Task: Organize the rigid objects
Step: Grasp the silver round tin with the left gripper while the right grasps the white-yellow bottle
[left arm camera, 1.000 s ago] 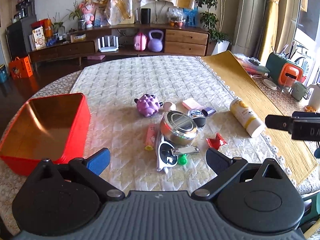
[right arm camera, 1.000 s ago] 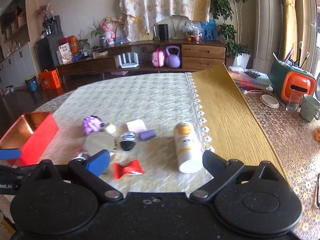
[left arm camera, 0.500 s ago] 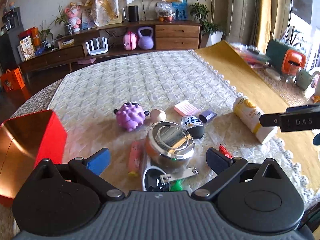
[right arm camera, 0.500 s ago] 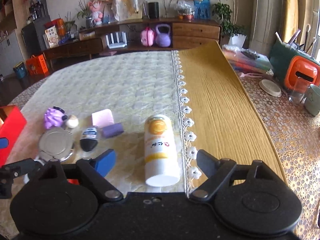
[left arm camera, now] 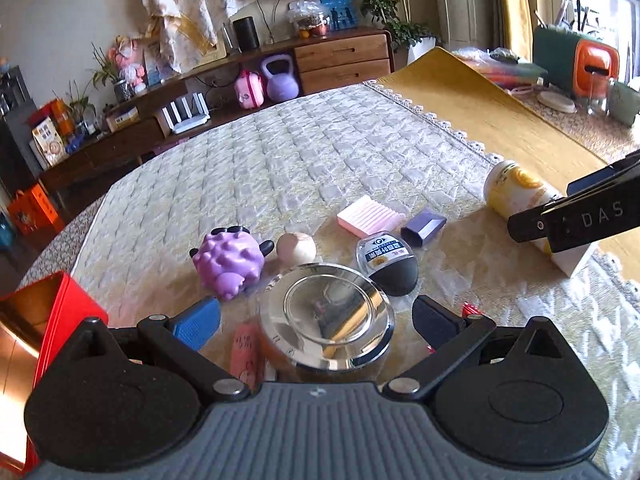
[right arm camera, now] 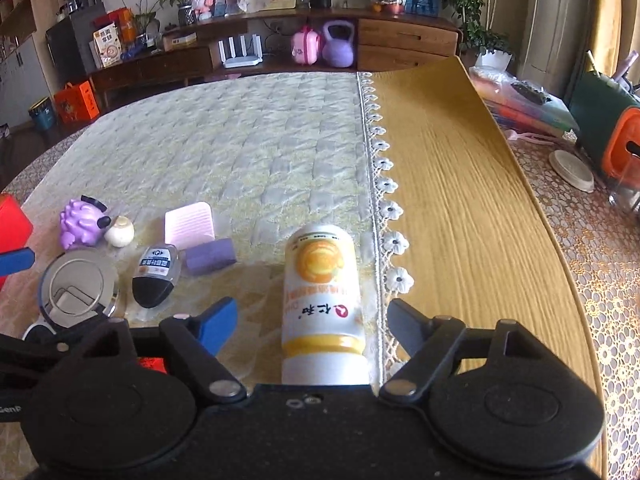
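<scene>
Jaws of the left gripper (left arm camera: 316,318) stand wide apart, nothing held. Round steel tin (left arm camera: 326,316) sits between the two fingers, its lid just under the gap; no contact can be made out on either side. Pink tube (left arm camera: 245,354) lies below the tin's left edge, close to the blue-padded finger (left arm camera: 196,322). Red wrapper (left arm camera: 470,311) peeks out behind the dark finger. Beyond the fingertips: purple spiky toy (left arm camera: 228,264) ahead-left, small beige ball (left arm camera: 296,247) beside it, black-and-clear container (left arm camera: 387,266) ahead-right and just beside the tin. Farther out, pink ribbed block (left arm camera: 370,215) and purple block (left arm camera: 423,226). Red box (left arm camera: 70,312) lies off to the left, outside the blue finger, open side up.

Jaws of the right gripper (right arm camera: 312,320) also wide apart, empty. White-and-yellow bottle (right arm camera: 322,304) lies on its side between the fingers, white cap end toward the camera, long axis running along the fingers. Gap visible on both sides; neither finger touches it. Bottle rests on the quilted cloth (right arm camera: 240,152) covering the desk, just left of the lace edging (right arm camera: 390,208). Yellow mat (right arm camera: 460,184) to the right of that.
</scene>
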A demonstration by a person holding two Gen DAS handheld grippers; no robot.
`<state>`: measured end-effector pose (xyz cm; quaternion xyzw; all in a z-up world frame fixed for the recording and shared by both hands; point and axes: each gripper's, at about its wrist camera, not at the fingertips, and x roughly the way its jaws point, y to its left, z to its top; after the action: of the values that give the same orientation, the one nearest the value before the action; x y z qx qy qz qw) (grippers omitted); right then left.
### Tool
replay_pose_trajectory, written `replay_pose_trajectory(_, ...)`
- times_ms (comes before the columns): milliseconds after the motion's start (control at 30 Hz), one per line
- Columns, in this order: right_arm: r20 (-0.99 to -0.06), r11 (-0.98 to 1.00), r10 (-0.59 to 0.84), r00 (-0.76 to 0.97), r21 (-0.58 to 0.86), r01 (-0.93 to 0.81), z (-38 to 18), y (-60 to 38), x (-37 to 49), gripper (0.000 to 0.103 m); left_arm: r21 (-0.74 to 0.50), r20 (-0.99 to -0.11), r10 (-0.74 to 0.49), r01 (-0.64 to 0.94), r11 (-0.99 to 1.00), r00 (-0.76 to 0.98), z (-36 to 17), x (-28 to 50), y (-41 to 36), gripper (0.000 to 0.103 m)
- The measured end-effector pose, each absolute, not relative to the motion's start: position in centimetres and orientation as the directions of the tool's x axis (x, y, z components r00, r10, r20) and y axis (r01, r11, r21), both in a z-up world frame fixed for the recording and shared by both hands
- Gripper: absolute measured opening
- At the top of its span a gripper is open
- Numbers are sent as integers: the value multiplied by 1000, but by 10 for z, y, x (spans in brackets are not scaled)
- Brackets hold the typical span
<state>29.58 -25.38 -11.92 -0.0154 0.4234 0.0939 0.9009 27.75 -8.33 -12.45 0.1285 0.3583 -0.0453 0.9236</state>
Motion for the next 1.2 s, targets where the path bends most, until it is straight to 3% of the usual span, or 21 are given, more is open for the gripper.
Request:
replay_pose_trajectory(267, -781, 986, 143, 608, 58, -157, -129, -258, 305, 65, 223, -678, 25, 172, 959, 735, -135, 285, -88, 101)
replay_pose_trajectory(367, -786, 986, 141, 602, 60, -153, -131, -259, 306, 56, 219, -687, 20, 181, 959, 726, -138, 285, -89, 88)
replay_pose_trajectory(500, -789, 986, 142, 598, 61, -154, -132, -258, 306, 47, 229, -680, 30, 174, 958, 732, -139, 284, -90, 87)
replay_pose_trajectory(533, -790, 986, 145, 596, 63, -156, -132, -257, 306, 46, 230, -679, 28, 176, 957, 734, -138, 284, -91, 79)
replay_pose_trajectory(833, -787, 986, 154, 597, 79, -150, -128, -255, 299, 45, 218, -683, 23, 173, 961, 730, -137, 285, -90, 77)
replay_pose_trajectory(1200, -758, 974, 223, 612, 145, -175, -91, -239, 273, 45, 112, -682, -5, 111, 988, 731, -111, 274, -64, 77)
